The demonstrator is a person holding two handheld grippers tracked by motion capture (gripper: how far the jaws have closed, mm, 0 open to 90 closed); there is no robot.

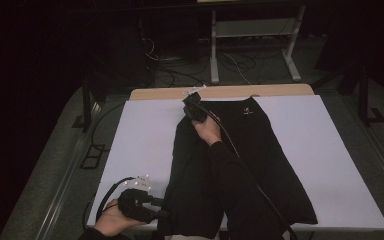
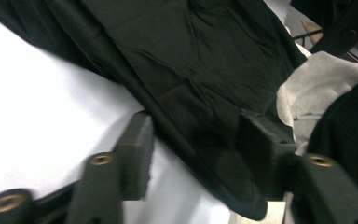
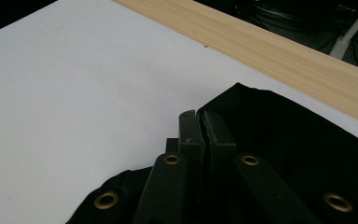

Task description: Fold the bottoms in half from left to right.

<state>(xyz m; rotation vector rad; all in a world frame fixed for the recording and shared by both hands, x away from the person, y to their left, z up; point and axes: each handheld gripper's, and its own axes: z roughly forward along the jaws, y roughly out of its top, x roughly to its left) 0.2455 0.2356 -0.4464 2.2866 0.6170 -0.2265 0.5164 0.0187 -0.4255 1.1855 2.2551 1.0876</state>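
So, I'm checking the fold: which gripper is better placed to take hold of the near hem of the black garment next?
The left gripper. It sits at the near left corner of the black garment, with the hem lying between its half-closed jaws. The right gripper is shut on the garment's far edge, away from the hem.

A: Garment colour?
B: Black throughout, with a small white logo near its far edge.
A: Surface under it?
B: White sheet over a light wood table.
A: Left hand-held gripper?
B: Black jaws, brass-coloured rivets. Right hand-held gripper: the same.
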